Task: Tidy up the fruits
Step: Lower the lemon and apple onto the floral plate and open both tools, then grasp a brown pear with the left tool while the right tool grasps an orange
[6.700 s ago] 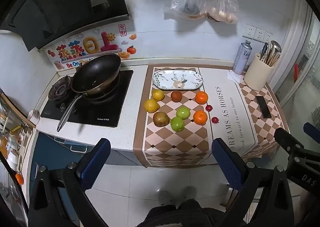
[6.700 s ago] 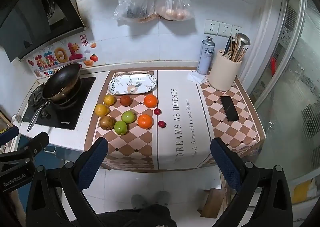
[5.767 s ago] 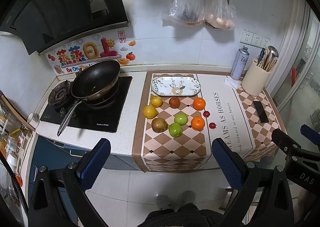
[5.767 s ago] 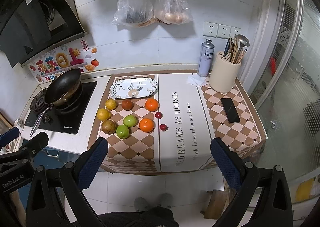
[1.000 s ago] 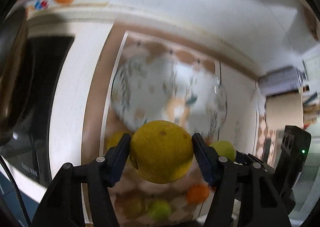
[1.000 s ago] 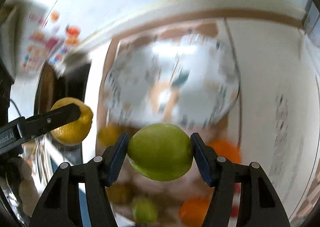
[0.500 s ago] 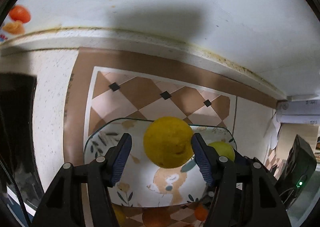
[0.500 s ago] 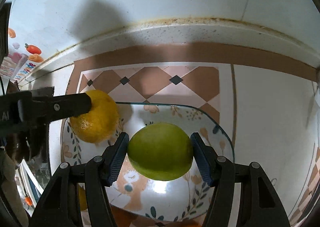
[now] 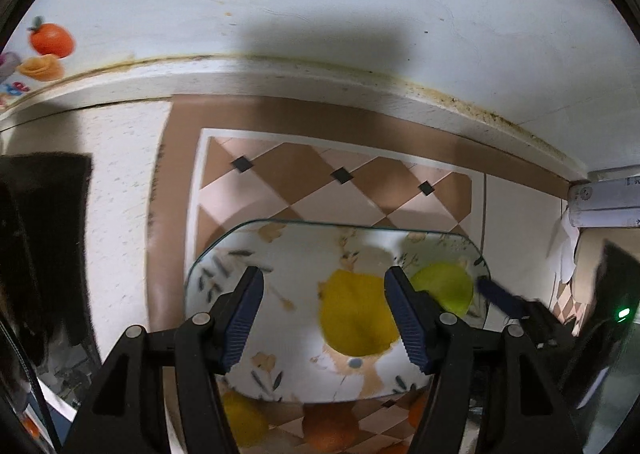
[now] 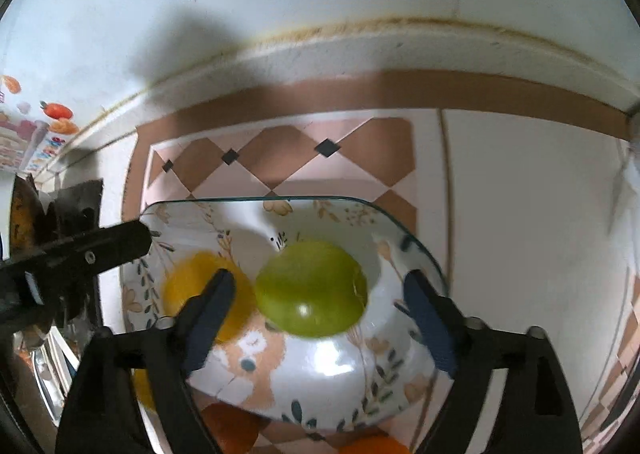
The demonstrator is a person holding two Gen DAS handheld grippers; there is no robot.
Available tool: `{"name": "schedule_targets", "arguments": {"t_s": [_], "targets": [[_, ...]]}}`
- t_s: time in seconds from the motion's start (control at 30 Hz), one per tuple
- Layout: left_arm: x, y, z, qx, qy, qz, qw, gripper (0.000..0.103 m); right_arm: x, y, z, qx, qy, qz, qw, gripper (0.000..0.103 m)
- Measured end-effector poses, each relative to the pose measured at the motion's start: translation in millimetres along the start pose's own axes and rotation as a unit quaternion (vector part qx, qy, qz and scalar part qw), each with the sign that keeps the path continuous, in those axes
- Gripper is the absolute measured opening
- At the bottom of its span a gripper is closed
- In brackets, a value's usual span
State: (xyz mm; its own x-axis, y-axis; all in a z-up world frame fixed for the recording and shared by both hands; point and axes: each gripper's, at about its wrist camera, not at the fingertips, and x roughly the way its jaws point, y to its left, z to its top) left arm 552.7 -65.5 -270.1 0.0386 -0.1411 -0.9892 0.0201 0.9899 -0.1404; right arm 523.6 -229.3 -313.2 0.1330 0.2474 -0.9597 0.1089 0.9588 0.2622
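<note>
A floral glass plate (image 9: 224,250) lies on the checked mat near the wall. On it sit a yellow fruit (image 9: 356,314) and a green apple (image 9: 444,286). My left gripper (image 9: 324,318) points down over the plate. The yellow fruit lies between its fingers, against the right one, with a clear gap to the left pad (image 9: 244,318). The jaws of my right gripper (image 10: 318,282) are opening, and the green apple (image 10: 312,288) rests on the plate (image 10: 400,230) between them, free on both sides. The yellow fruit (image 10: 192,286) and a left finger (image 10: 100,250) show at left.
More fruit lies on the mat just in front of the plate: a yellow one (image 9: 240,418) and an orange (image 9: 328,426). The black stove (image 9: 40,234) is at left, a spray can (image 9: 608,198) at right. The white wall rises close behind.
Both grippers came down over the plate. The right jaws spread away from the green apple. The yellow fruit dropped out of the left pads' hold onto the plate.
</note>
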Motion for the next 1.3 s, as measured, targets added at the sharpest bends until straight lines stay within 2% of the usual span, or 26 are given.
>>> {"name": "schedule_targets", "arguments": {"t_s": [0.13,0.2,0.27,0.53,0.67,0.93,1.3], "targets": [[-18,6,-20,0.007,-0.026,0.023,0.9994,0.063,-25,-1,-22,0.0,-0.012,-0.034,0.999,0.095],[-26,8,-33,0.015,-0.04,0.034,0.9985,0.083,-37,-1,-37,0.0,-0.019,-0.045,0.999,0.095],[-34,11,-48,0.023,-0.053,0.049,0.9971,0.089,-48,-2,-51,-0.003,-0.023,-0.054,0.998,0.095],[-67,24,-109,0.032,-0.108,0.074,0.9909,0.089,-90,15,-112,-0.017,-0.067,-0.09,0.994,0.095],[-91,25,-142,0.041,-0.15,0.095,0.9832,0.09,-115,26,-141,-0.025,-0.092,-0.099,0.991,0.095],[-135,21,-205,0.048,-0.21,0.091,0.9722,0.089,-168,37,-193,-0.031,-0.135,-0.087,0.987,0.095],[-185,14,-258,0.061,-0.269,0.087,0.9572,0.089,-237,45,-243,-0.03,-0.197,-0.074,0.977,0.095]]}}
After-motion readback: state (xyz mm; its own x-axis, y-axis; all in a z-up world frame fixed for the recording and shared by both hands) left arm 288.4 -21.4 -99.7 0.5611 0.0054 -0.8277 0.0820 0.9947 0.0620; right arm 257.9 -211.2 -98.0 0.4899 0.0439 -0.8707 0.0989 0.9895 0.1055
